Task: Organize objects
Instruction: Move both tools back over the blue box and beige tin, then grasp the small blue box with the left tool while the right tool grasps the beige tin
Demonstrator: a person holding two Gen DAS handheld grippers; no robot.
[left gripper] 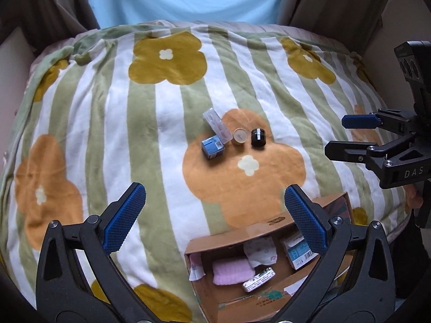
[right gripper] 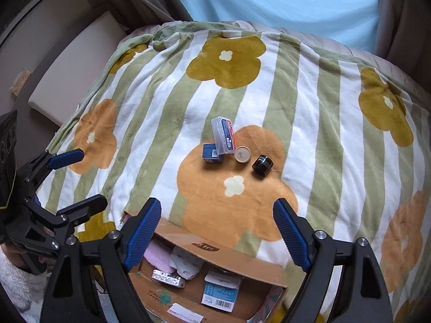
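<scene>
Both grippers, left (left gripper: 212,220) and right (right gripper: 216,235), hanging spread, empty; 4 items lying at 12 o'clock, black jar (right gripper: 262,164) nearest right.

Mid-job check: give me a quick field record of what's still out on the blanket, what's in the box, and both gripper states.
surface: flowered blanket
loose items: blue box, clear case leaning on it, round tan cap, black jar
container: cardboard box, open, near edge
in container: pink cloth, white-blue carton, silver packet
left gripper: open, empty, above the cardboard box
right gripper: open, empty
</scene>
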